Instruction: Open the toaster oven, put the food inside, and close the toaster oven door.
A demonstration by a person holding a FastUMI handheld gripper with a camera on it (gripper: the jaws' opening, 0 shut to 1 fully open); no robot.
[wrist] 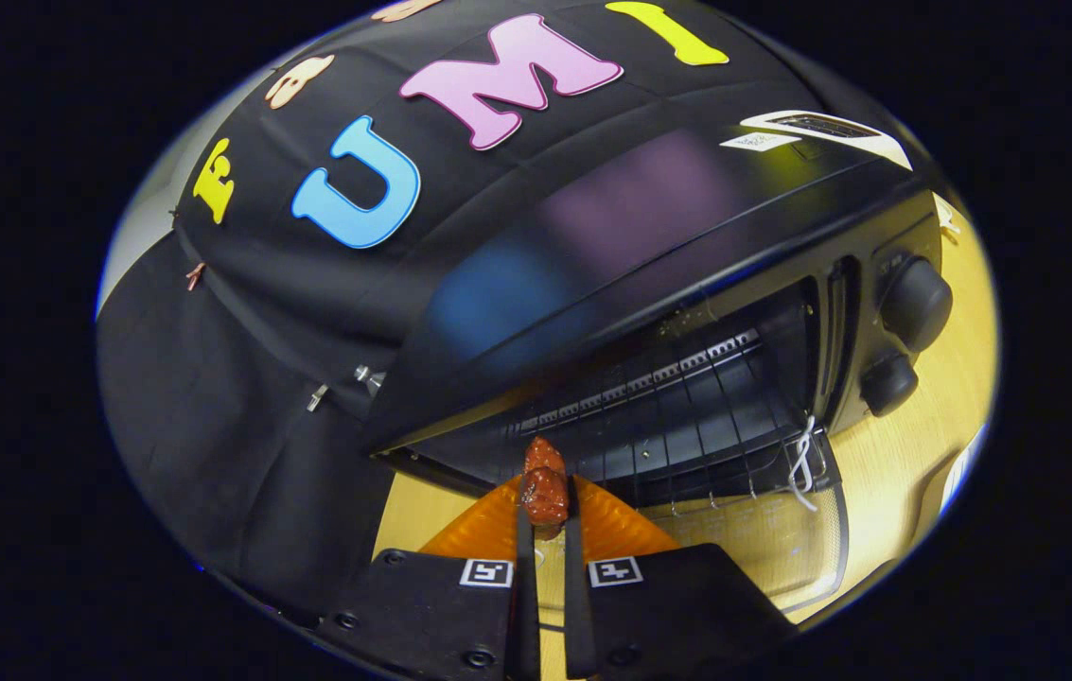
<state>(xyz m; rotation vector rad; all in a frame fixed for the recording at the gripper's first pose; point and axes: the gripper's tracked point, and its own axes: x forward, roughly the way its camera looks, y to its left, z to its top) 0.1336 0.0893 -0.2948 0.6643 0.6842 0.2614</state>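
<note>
At lower centre, my gripper (545, 506) pinches a small, glazed, likely slippery meat piece (544, 494) before the open toaster oven (687, 284) rack (687, 407).

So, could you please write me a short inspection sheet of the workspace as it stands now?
Surface: light wooden table, bare beside the oven.
Job's things: black toaster oven, door lowered open, wire rack inside; reddish-brown food piece just short of the rack.
Clutter: nothing seen.
Grippers: tool shut on the food piece, both fingers pressing it.
Cables: white cord tied at the door's corner.
Surroundings: black cloth wall behind; two knobs on the oven's front.
</note>
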